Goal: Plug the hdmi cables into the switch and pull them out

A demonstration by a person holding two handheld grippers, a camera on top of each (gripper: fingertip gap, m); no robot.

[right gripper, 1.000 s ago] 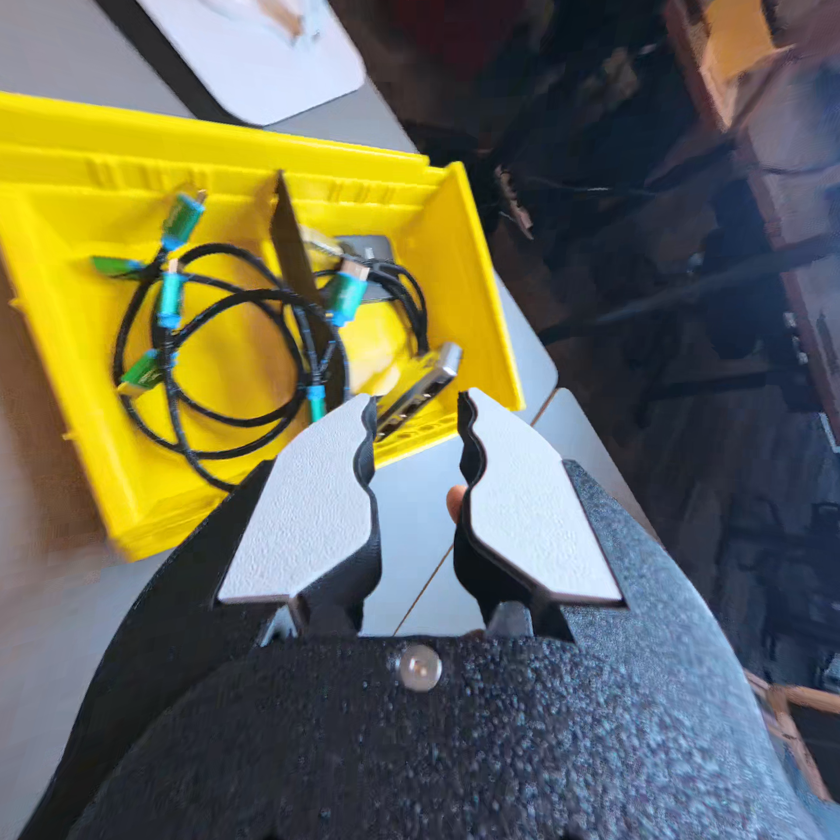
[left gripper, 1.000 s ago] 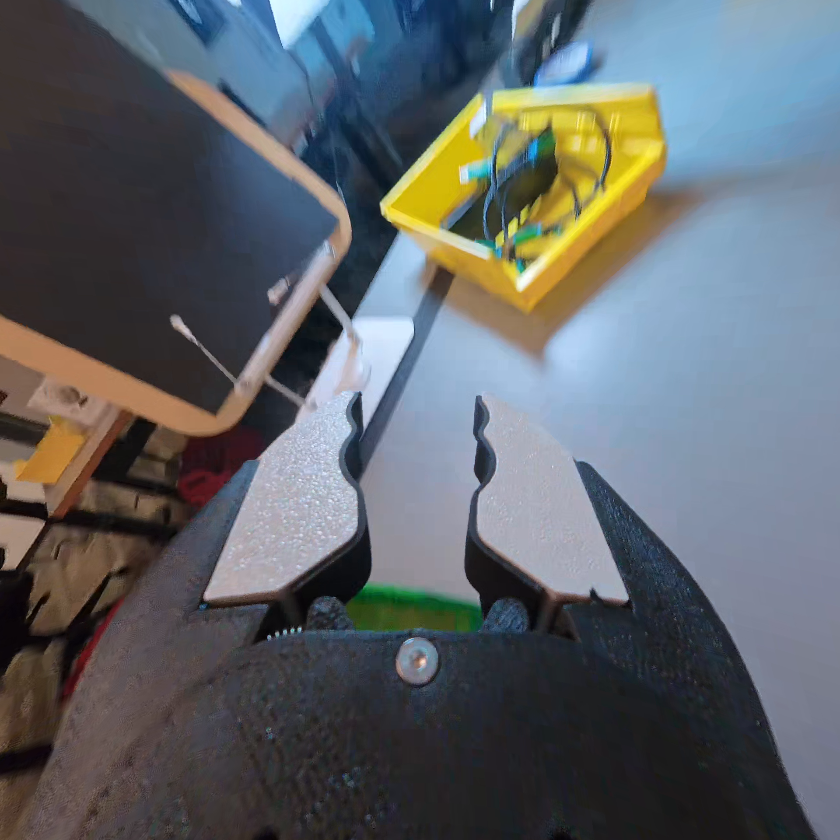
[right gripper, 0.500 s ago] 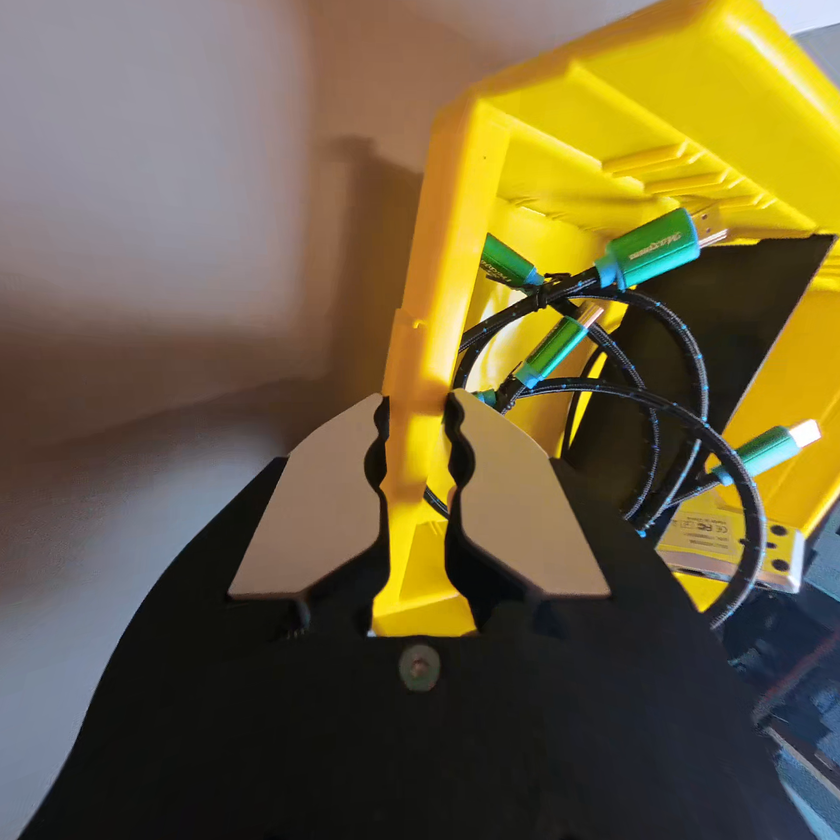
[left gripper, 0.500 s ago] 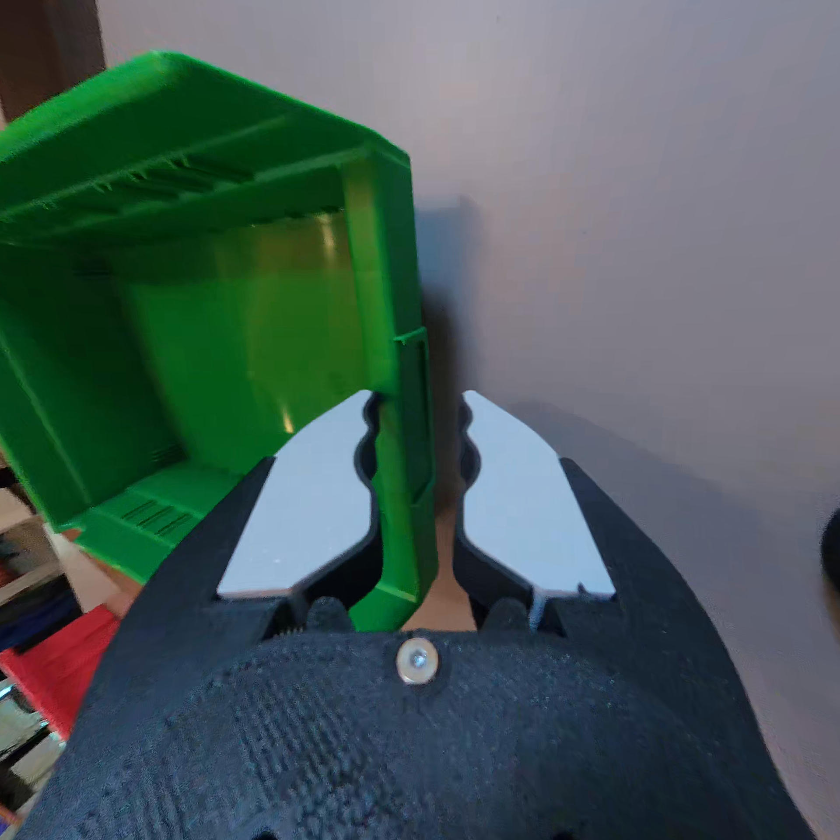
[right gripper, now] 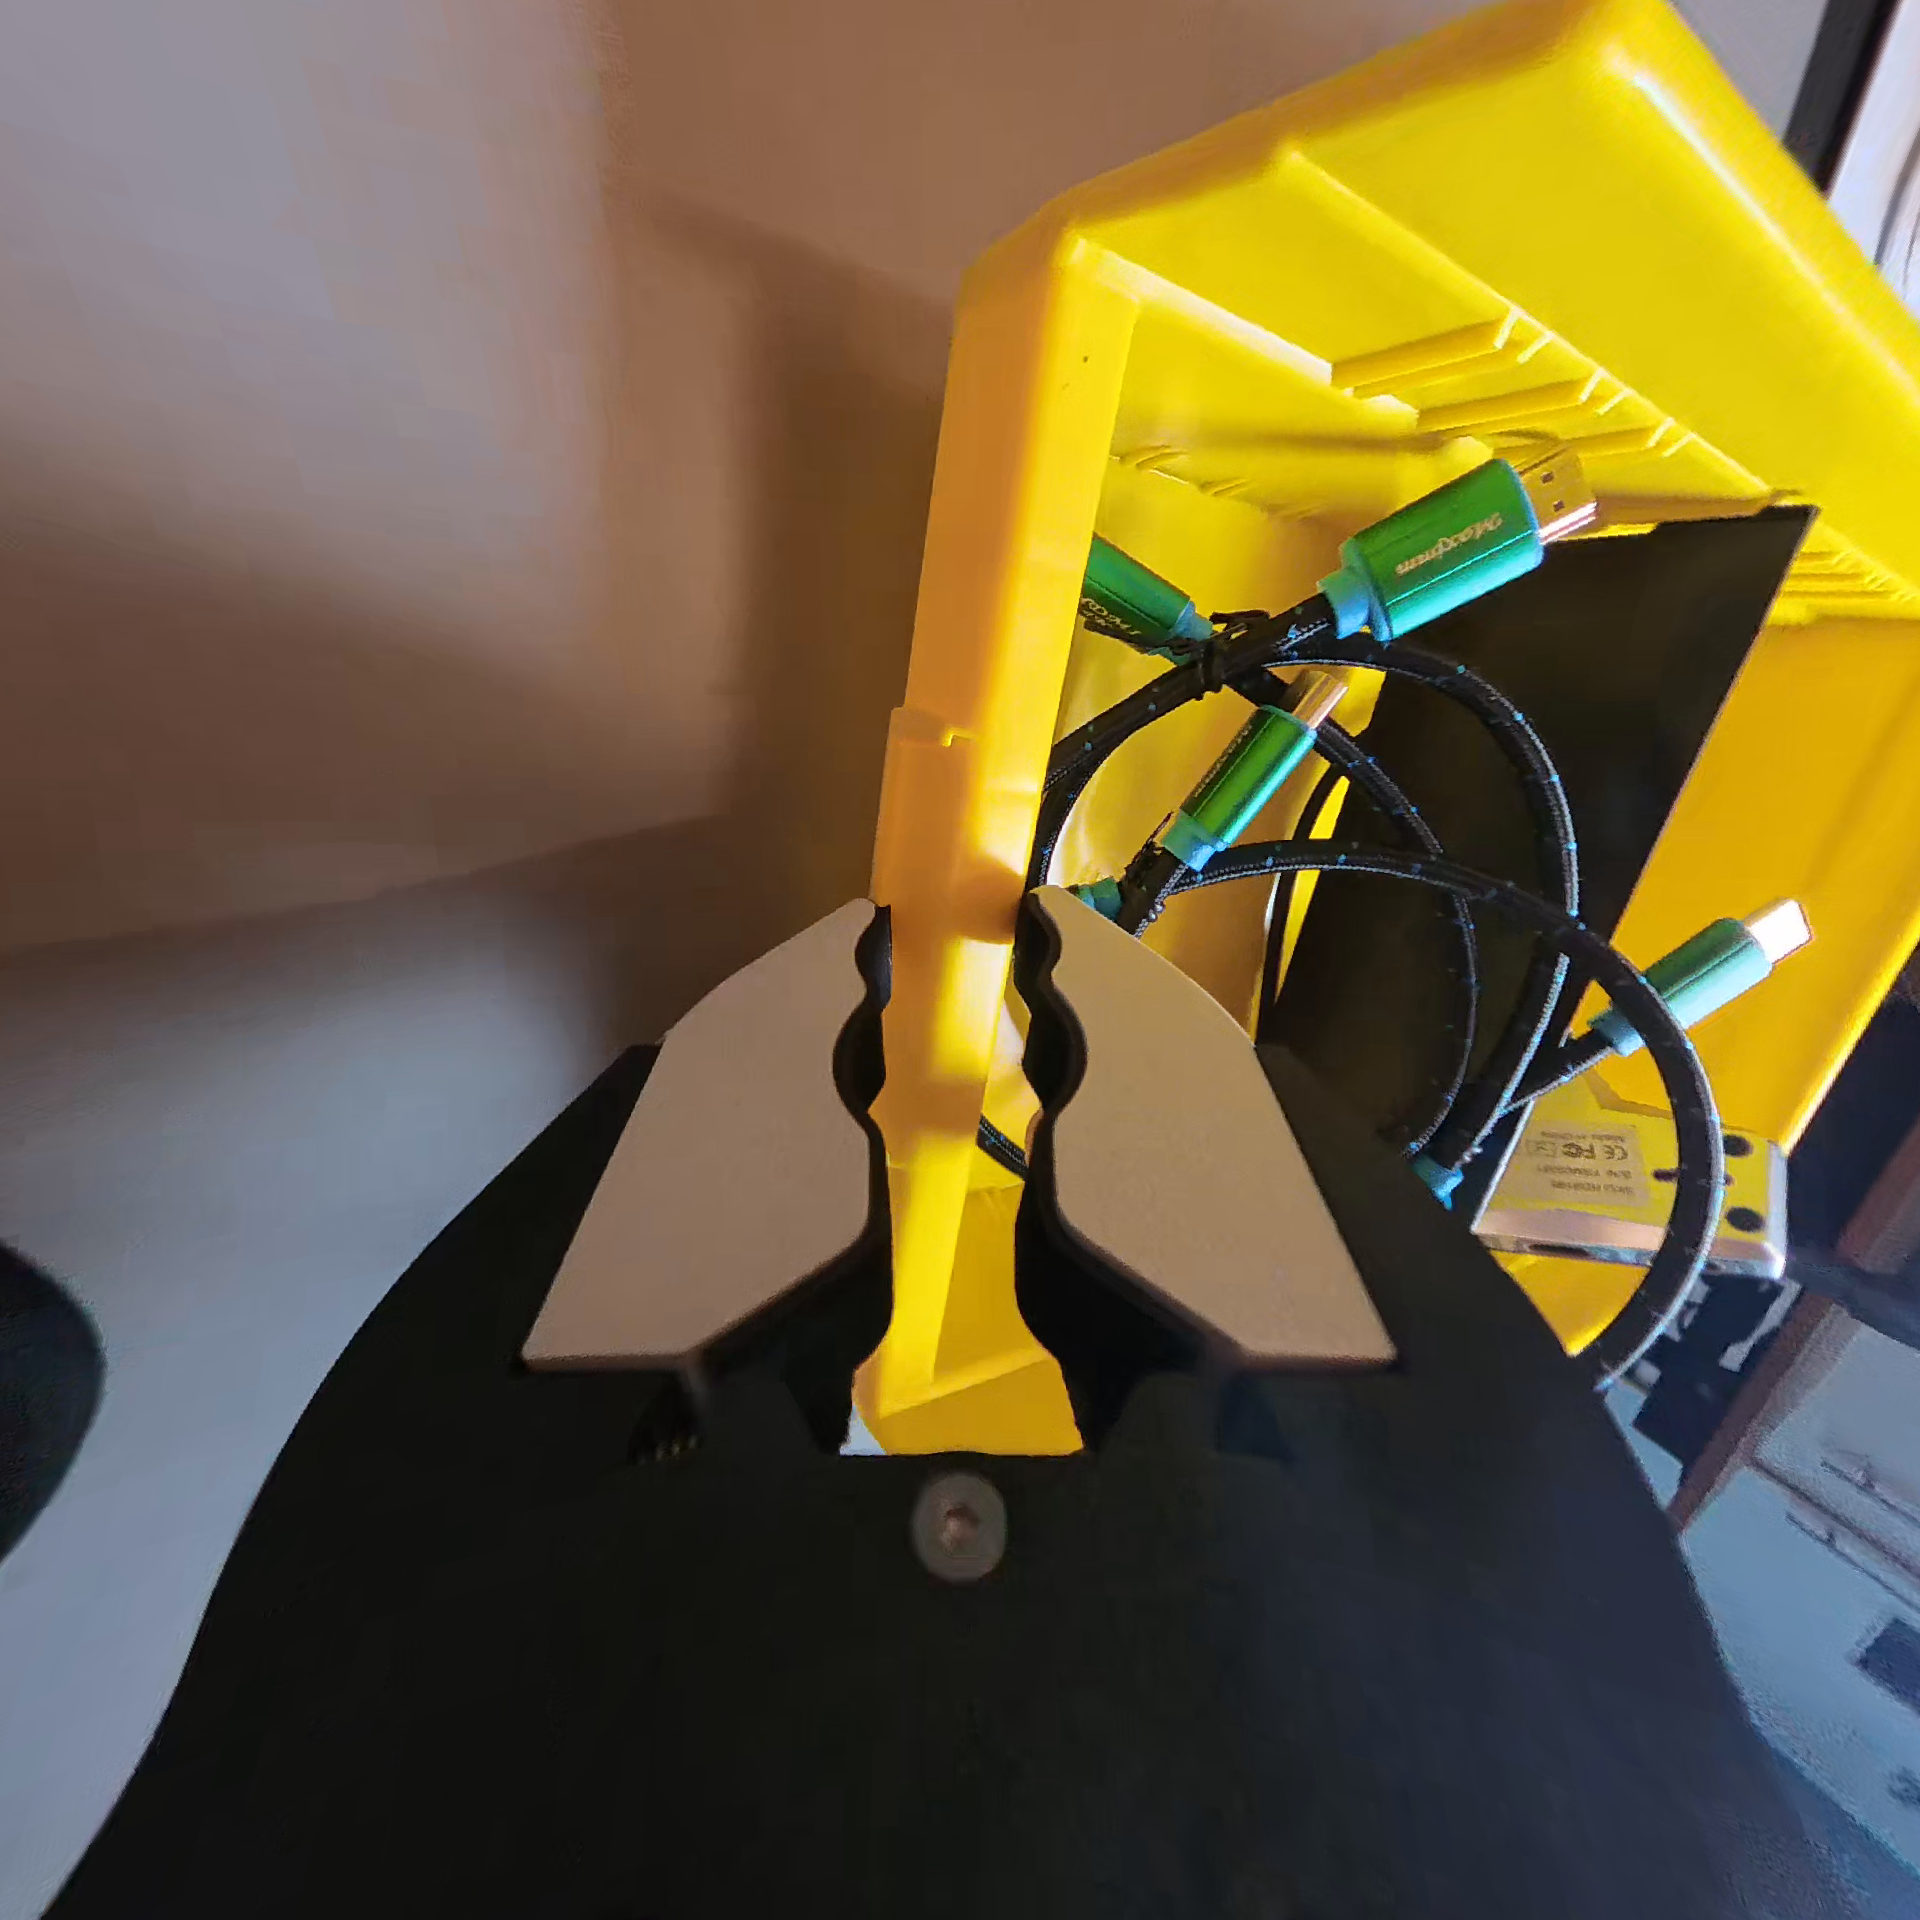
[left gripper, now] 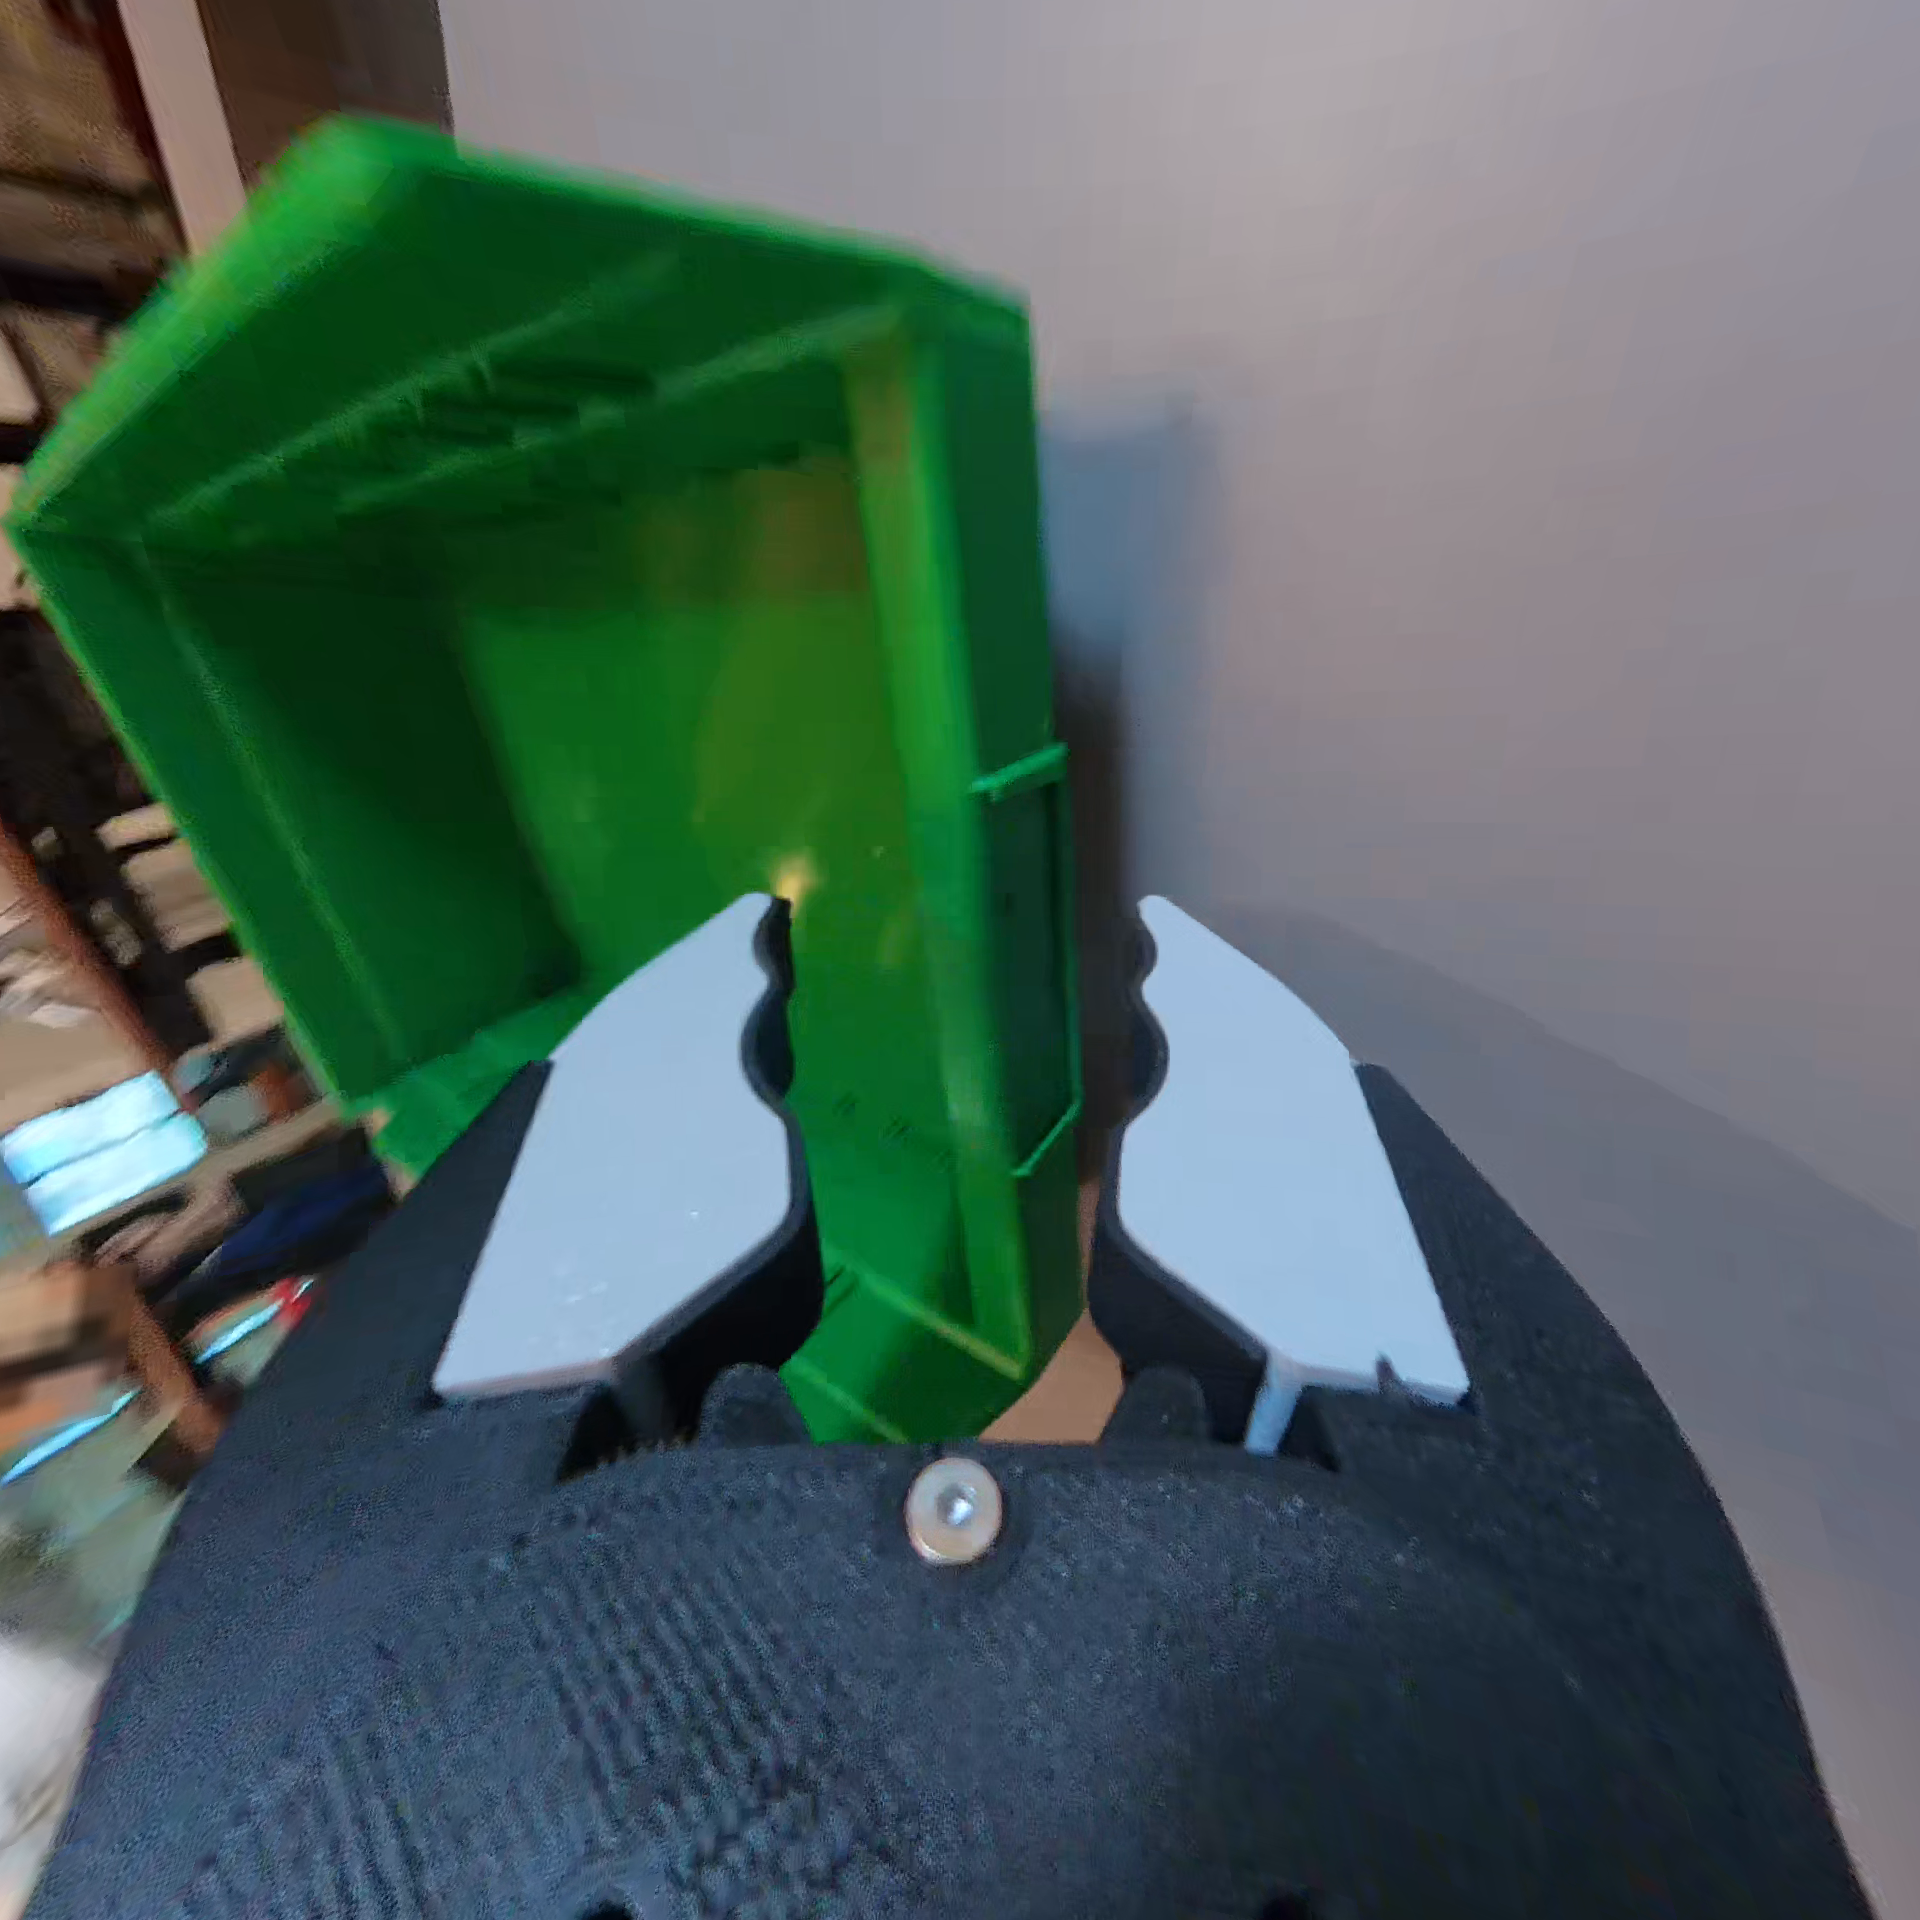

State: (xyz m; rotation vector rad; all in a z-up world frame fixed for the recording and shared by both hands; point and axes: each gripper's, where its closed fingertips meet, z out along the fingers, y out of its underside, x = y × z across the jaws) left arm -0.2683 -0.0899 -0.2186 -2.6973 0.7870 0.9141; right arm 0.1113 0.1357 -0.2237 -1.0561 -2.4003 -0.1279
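Cables (right gripper: 1382,852) and switch (right gripper: 1631,1205) lie inside yellow bin (right gripper: 1455,260), right of right gripper (right gripper: 951,920) clamped on bin wall; left gripper (left gripper: 961,914) spread around green bin (left gripper: 935,1039) wall, farther away.

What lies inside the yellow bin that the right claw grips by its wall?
Inside the yellow bin: black braided HDMI cables with green plugs, a black divider panel and a silver switch. The cables and divider hide part of the bin's floor.
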